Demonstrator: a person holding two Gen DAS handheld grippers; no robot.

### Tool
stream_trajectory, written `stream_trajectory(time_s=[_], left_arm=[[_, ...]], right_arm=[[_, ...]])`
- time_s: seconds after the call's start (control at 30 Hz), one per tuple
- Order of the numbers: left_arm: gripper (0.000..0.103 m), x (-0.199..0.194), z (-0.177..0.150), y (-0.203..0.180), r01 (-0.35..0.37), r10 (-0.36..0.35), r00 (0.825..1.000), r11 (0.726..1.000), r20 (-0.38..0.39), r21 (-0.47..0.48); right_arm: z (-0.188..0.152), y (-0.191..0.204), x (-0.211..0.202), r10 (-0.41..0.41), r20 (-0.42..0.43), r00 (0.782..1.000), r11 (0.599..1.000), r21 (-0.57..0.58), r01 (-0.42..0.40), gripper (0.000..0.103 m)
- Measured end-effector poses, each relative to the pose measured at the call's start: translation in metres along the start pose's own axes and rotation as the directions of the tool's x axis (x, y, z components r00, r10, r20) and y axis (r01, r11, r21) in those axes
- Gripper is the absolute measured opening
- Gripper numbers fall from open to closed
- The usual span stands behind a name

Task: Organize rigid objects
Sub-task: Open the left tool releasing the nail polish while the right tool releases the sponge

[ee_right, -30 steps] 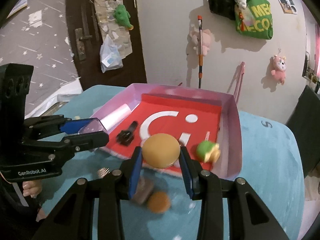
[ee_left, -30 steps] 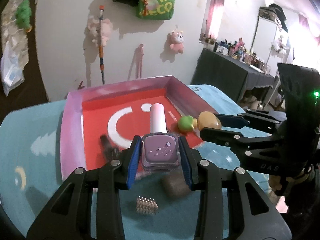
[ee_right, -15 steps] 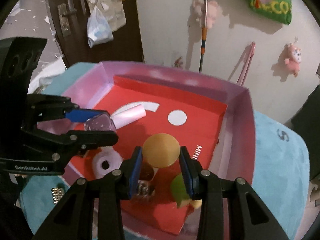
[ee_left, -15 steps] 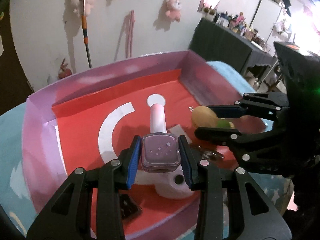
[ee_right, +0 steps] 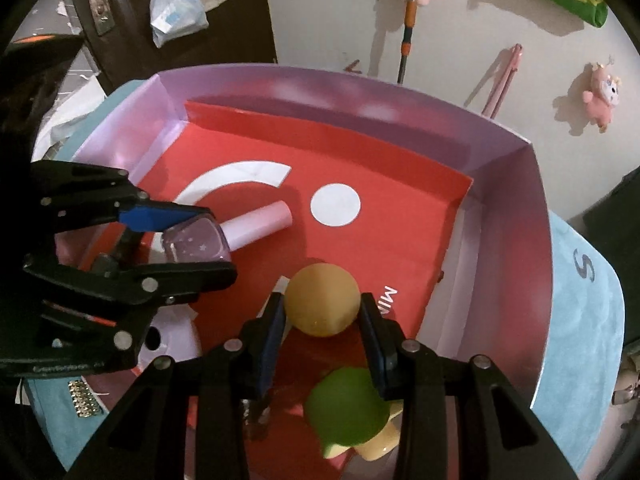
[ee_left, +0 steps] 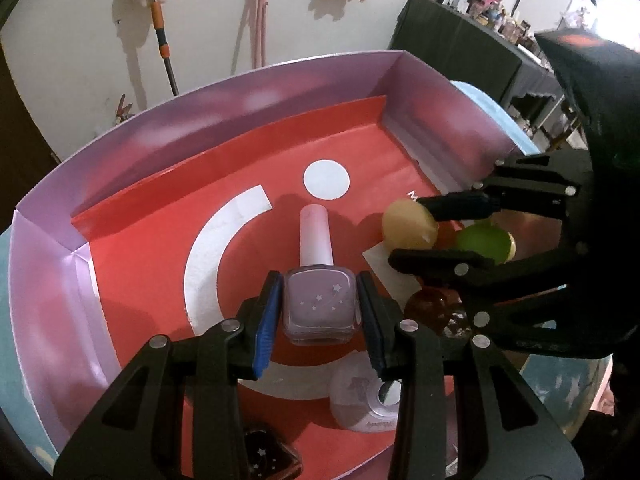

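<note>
My left gripper (ee_left: 319, 316) is shut on a lilac nail-polish bottle (ee_left: 318, 306) with a pale pink cap, held low over the red floor of the pink-walled box (ee_left: 224, 104). It also shows in the right wrist view (ee_right: 196, 240). My right gripper (ee_right: 323, 320) is shut on a tan round disc (ee_right: 322, 304), held inside the same box (ee_right: 400, 120), just right of the left gripper. The disc also shows in the left wrist view (ee_left: 408, 226).
In the box lie a green and yellow toy (ee_right: 348, 412), a white round case (ee_left: 362, 404), an amber round piece (ee_left: 426, 308) and a dark starred item (ee_left: 268, 456). A small studded strip (ee_right: 84, 398) lies on the light blue cloth (ee_right: 580, 320) outside the box.
Both grippers have moved forward from above the blue cloth to inside the box and lower toward its red floor, each still holding its object.
</note>
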State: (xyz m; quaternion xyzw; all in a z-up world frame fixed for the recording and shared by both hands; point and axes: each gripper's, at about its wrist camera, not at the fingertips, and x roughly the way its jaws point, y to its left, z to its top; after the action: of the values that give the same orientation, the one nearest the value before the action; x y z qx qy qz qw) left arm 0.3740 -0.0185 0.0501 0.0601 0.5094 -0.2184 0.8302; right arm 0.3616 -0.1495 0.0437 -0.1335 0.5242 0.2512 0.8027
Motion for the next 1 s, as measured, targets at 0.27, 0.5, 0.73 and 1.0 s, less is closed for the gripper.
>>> stream_trajectory(time_s=[0.27,0.5,0.73,1.0], left_arm=[[0.035,0.009,0.002,0.0,-0.014,0.014,0.999,1.0,-0.033,-0.001],[0.035,0.012,0.005,0.0,-0.021,0.021,0.999,1.0,-0.036,0.004],[0.035,0.009,0.003,-0.005,-0.024,0.024,0.999,1.0,-0.038,0.001],[0.035,0.009,0.003,-0.005,-0.024,0.024,0.999,1.0,-0.041,-0.001]], right_arm=[[0.004,-0.004,-0.001,-0.01,-0.012,1.0,1.0,0.0,0.01,0.04],[0.007,0.0,0.0,-0.013,-0.021,1.0,1.0,-0.006,0.013,0.04],[0.008,0.002,0.004,-0.016,-0.034,0.999,1.0,-0.009,0.016,0.04],[0.007,0.001,0.004,-0.016,-0.035,0.999,1.0,-0.006,0.016,0.04]])
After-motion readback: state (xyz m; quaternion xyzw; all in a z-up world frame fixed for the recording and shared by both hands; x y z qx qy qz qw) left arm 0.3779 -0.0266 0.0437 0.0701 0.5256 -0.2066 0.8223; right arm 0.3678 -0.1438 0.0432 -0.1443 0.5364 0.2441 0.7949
